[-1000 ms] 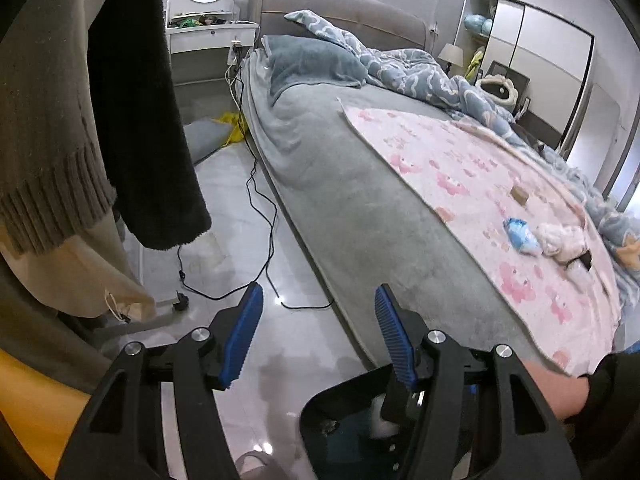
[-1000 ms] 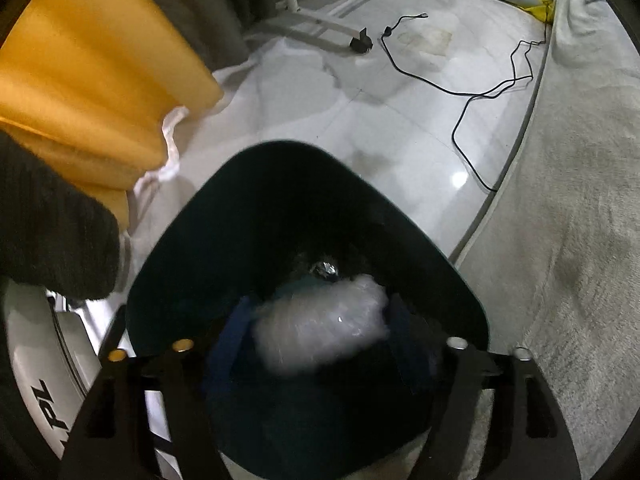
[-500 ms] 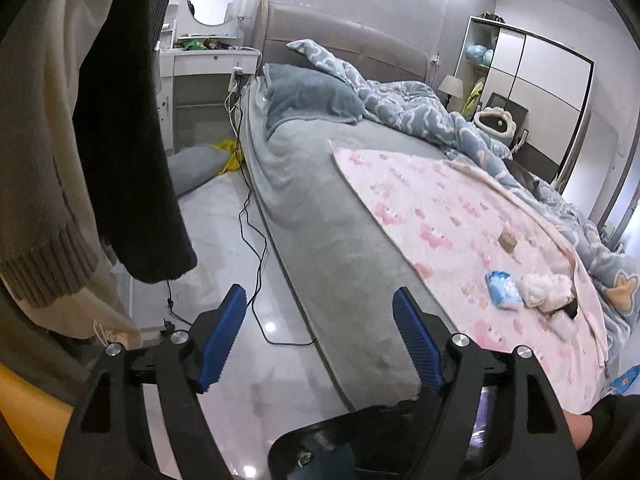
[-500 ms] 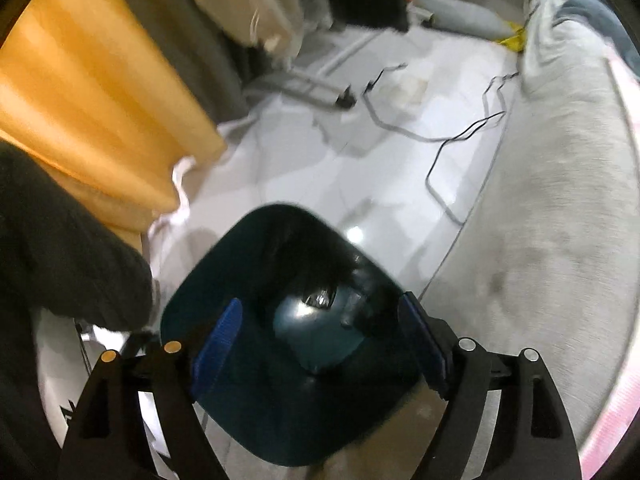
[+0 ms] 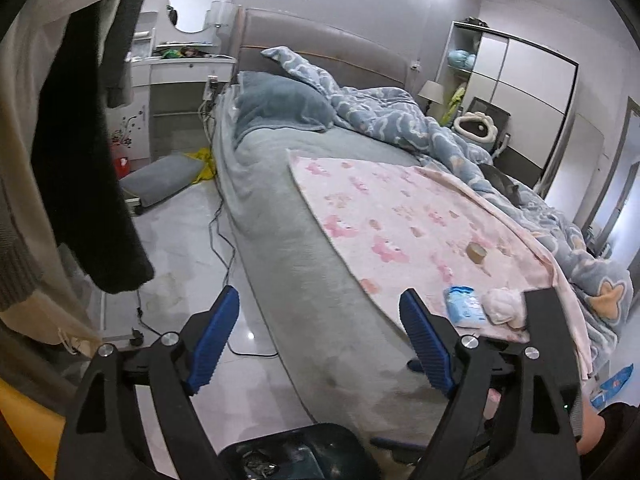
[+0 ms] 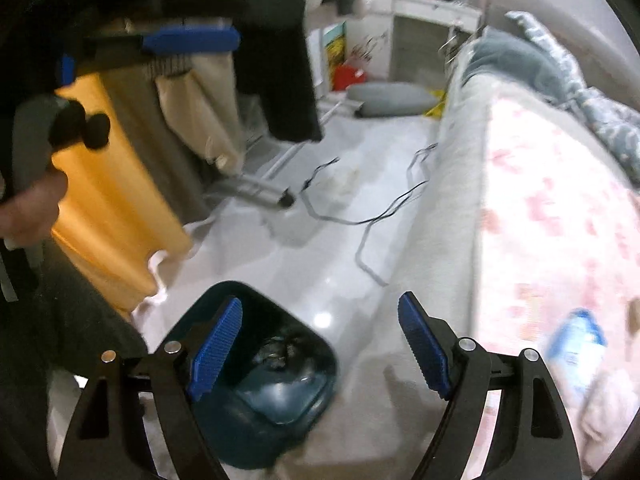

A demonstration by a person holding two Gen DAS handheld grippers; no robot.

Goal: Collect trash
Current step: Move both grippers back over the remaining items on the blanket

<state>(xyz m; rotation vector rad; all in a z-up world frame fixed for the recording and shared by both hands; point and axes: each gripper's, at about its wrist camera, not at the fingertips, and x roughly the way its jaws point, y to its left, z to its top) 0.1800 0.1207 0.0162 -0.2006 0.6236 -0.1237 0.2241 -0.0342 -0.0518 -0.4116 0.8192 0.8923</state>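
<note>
With both tools held over the floor by the bed, your left gripper [image 5: 316, 340] has its jaws wide apart, just been opening further, nothing btwn the blue pads; your right gripper [image 6: 320, 340] is spread just as wide, also empty, touching nothing; the dark teal bin [image 6: 256, 412] sits on the floor below the right gripper, tight against the bed edge, w/ crumpled trash [image 6: 280, 350] in its bottom; more trash is on the pink blanket [image 5: 400, 216]: a blue-white wrapper [image 5: 462, 306] beside a white crumpled wad [image 5: 502, 306], a small tape roll [image 5: 476, 252] further up; grey bed [image 5: 288, 240], blue duvet [image 5: 400, 116] bunched at the far side; glossy white floor [image 6: 320, 248] w/ black cables [image 6: 380, 220]; clothes [image 5: 80, 160] hang at left
</note>
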